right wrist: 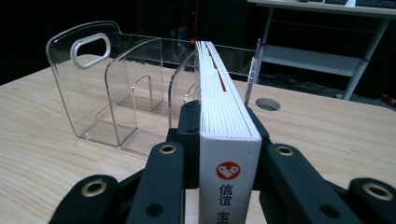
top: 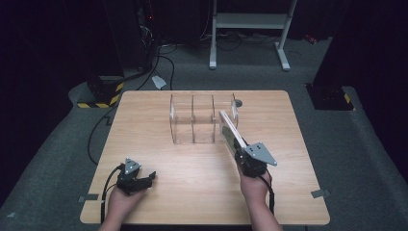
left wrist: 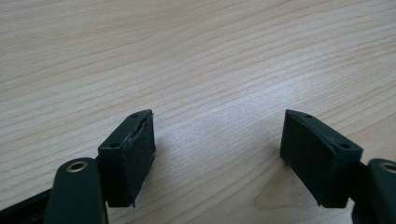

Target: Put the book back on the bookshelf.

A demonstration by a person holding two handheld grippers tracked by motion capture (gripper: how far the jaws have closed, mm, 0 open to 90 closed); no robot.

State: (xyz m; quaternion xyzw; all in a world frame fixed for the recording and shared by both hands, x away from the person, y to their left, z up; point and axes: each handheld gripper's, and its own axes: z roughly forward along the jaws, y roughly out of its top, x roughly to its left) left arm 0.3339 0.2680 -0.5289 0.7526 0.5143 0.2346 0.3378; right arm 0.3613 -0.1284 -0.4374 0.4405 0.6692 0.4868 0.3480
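Wooden table (top: 159,192) bears your clear divided rack (top: 192,118); right gripper (right wrist: 229,140) clamps the white book (right wrist: 224,107) upright before it, left gripper (left wrist: 217,149) jaws apart, empty.

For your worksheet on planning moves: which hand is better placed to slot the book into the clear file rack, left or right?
Right. The right gripper is shut on the white book, its far end already at the clear file rack. The left gripper rests open on the table, holding nothing.

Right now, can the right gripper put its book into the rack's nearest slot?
Probably yes: the right gripper holds the white book upright before the clear acrylic rack, and nothing blocks that open slot.
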